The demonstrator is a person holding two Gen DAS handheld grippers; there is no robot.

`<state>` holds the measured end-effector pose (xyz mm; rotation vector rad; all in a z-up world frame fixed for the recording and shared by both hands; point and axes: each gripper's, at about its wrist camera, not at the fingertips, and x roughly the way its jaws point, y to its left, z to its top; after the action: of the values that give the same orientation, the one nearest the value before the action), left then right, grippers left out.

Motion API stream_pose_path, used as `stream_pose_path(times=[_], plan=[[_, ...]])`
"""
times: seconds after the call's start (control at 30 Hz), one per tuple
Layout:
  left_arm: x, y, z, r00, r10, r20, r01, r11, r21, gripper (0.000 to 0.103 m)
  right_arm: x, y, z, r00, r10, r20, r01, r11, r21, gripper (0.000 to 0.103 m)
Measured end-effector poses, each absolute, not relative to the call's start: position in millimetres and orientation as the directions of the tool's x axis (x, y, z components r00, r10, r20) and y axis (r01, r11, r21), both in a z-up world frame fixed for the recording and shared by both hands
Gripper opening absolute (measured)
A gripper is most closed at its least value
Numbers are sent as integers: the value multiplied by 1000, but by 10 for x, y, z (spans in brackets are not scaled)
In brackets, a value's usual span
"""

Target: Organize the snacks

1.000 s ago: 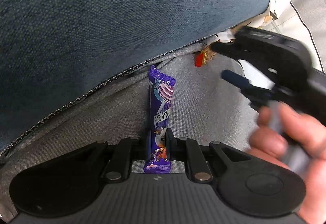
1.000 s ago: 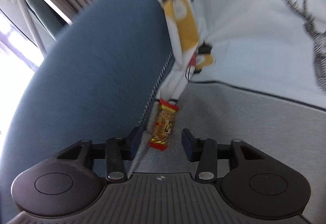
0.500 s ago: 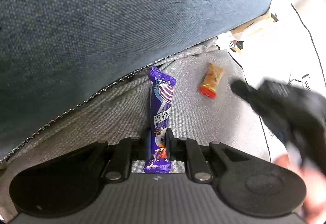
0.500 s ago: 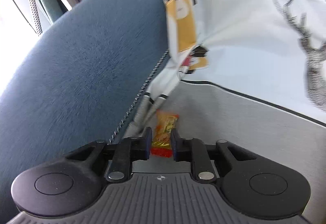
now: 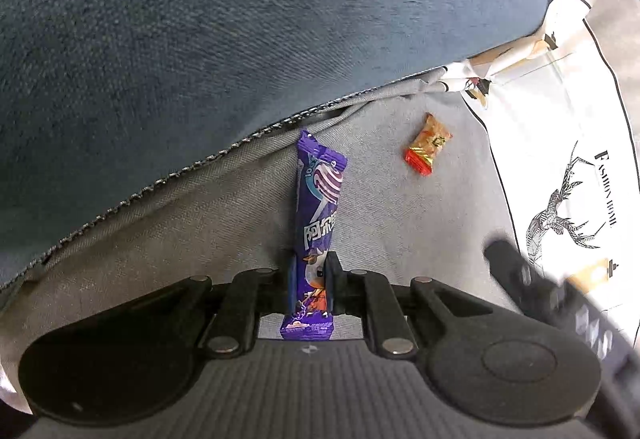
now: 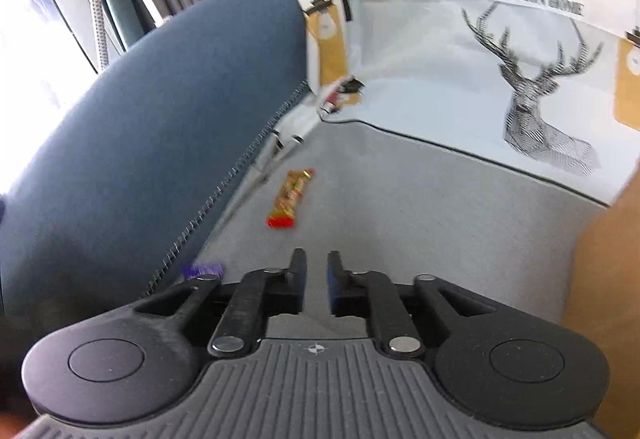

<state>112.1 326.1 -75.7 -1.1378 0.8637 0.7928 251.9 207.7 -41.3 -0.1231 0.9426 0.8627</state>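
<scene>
My left gripper [image 5: 311, 285] clamps the purple snack bar [image 5: 318, 223]. My right gripper [image 6: 316, 281], empty and opening, should widen fully, then straddle the orange candy [image 6: 290, 199] at eleven o'clock.

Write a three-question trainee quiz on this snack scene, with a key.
1. True or false: the left gripper is shut on the purple bar.
2. Where does the orange candy lie?
A. inside the deer bag
B. on the grey seat, ahead of the right gripper
C. between the right gripper's fingers
3. Fill in: the animal printed on the white bag is a ____.

Key
1. True; its pads press both sides of the wrapper.
2. B; the right jaws are opening with nothing between them.
3. deer
</scene>
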Motion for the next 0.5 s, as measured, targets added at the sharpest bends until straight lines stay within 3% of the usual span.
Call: stream_pose_path(times=[0.13, 0.33, 0.5], plan=[[1212, 3235, -766, 447, 100, -889, -877, 245, -413, 14, 2575, 2398, -458, 274, 594, -756, -730, 641, 239, 39], [1333, 3253, -813, 442, 81, -893, -874, 265, -408, 14, 2770, 2987, -716, 286, 550, -785, -775, 615, 149, 48], [1378, 3330, -848, 444, 70, -893, -872, 265, -412, 14, 2821, 3278, -976, 305, 505, -807, -789, 609, 83, 45]])
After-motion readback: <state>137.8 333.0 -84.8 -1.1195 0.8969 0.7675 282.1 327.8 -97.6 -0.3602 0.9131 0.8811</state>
